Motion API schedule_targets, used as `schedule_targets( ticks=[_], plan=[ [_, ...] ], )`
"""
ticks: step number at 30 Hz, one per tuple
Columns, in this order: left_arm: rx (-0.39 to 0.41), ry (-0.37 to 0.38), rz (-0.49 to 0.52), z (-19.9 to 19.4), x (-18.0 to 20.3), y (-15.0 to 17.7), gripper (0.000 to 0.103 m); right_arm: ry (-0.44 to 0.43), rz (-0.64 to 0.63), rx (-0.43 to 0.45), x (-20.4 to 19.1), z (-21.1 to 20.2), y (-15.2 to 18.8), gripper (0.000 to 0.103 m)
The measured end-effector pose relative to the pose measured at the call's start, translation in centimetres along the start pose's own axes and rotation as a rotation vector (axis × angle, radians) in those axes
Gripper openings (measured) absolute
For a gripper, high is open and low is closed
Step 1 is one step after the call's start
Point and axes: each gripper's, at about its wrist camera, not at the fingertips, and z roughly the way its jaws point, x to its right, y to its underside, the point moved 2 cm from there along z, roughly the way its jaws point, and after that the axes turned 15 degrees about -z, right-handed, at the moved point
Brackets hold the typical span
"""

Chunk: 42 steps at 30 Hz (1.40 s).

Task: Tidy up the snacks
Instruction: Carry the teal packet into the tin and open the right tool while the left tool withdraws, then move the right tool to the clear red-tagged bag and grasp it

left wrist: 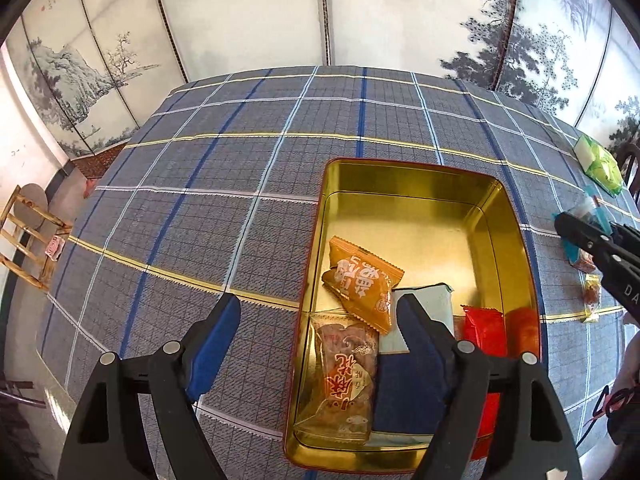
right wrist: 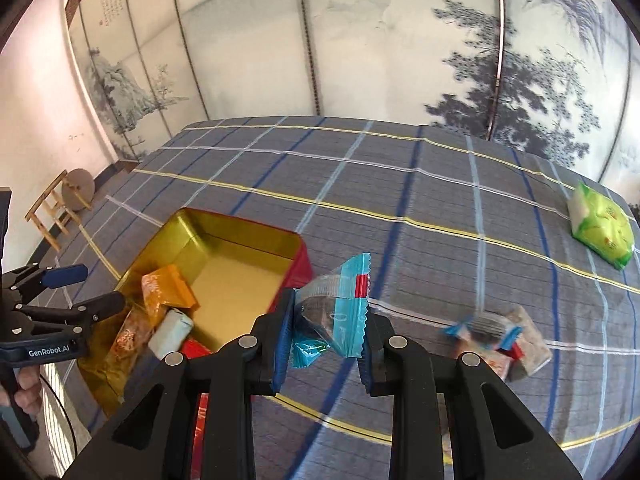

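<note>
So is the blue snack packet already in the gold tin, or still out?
Out. The right gripper holds the blue snack packet above the tablecloth, beside the gold tin.

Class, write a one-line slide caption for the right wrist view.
Right tool shut on a clear blue-edged snack packet, held above the checked tablecloth beside the gold rectangular tin.

1. We read "GenRobot.AI", white on dark, on left gripper (right wrist: 60, 308) body, right wrist view.
2. Letters "DA" on right gripper (left wrist: 600, 240), rest cut off.
3. Chinese chars on orange packet (left wrist: 362, 284) & clear packet (left wrist: 346, 372); not legible to us.
</note>
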Motion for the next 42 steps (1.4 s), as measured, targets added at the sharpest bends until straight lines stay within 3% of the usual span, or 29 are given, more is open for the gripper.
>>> schedule_targets(
  ticks=[7, 26, 35, 42],
  plan=[
    [0.0, -0.004, -0.039, -0.2, -1.8, 0.2, 0.078, -0.051, -0.043, -0.027, -3.3, 2.5, -1.5, 0.029],
    [-0.022, -0.014, -0.146, -0.3, -5.7, 0.1, 0.08, -0.083, -0.078, -0.106, -5.7, 7.1, -2.3, 0.029],
    [-0.029, 0.007, -0.109, -0.7, -4.0, 0.2, 0.08, -0.088, -0.036, -0.093, -4.9, 6.8, -2.0, 0.031],
    [-0.032, 0.059, -0.033, -1.6, 0.3, 0.5, 0.08, -0.072, 0.007, -0.029, -2.0, 2.8, -1.0, 0.032]
  ],
)
